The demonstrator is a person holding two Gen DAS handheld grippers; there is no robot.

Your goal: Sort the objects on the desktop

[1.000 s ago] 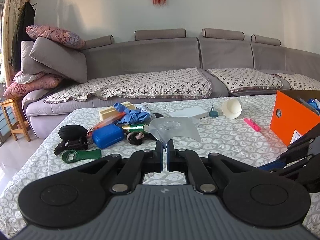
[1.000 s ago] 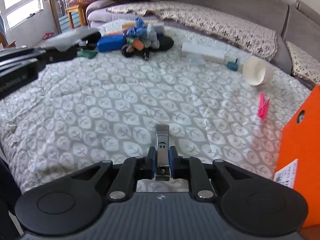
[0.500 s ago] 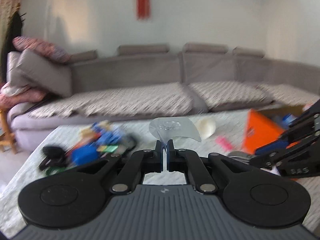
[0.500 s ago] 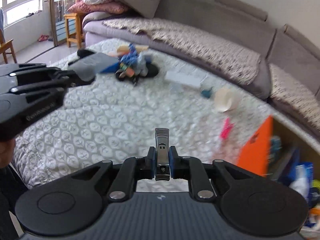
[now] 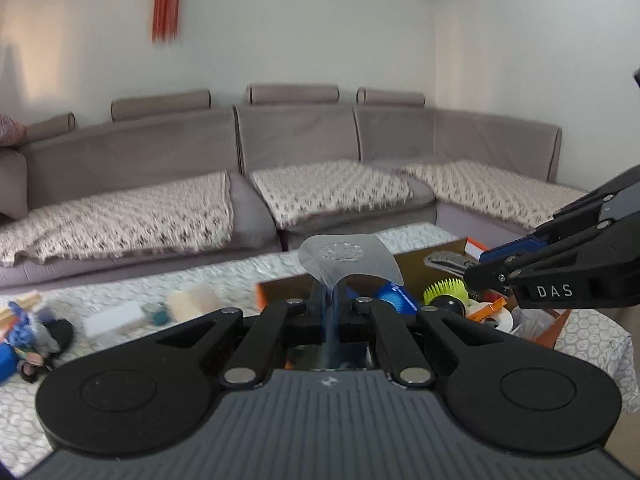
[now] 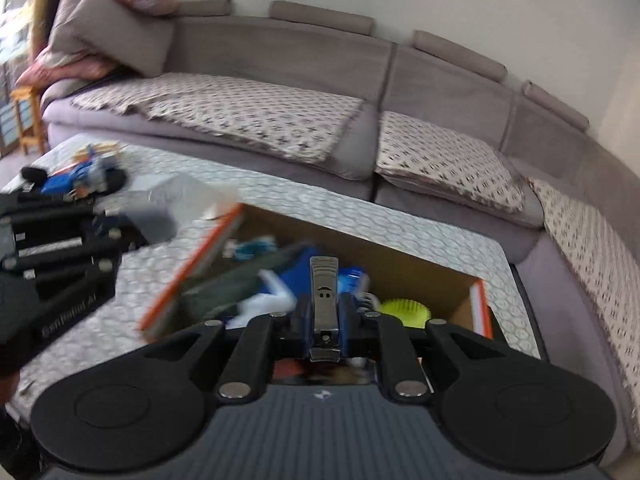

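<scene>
My left gripper is shut on a clear, fan-shaped plastic piece that sticks up past its tips, in front of the orange cardboard box. My right gripper is shut on a silver nail clipper and hangs over the open orange box. In the left wrist view the right gripper comes in from the right with the nail clipper above the box. In the right wrist view the left gripper is blurred at the left with the plastic piece.
The box holds a yellow-green brush, blue items and other bits. On the patterned tablecloth lie a paper cup, a white box and a pile of small objects at the far left. A grey sofa runs behind the table.
Both grippers have swung right and upward from the table's middle to the orange box, which now lies under the right gripper. Each keeps hold of its object.
</scene>
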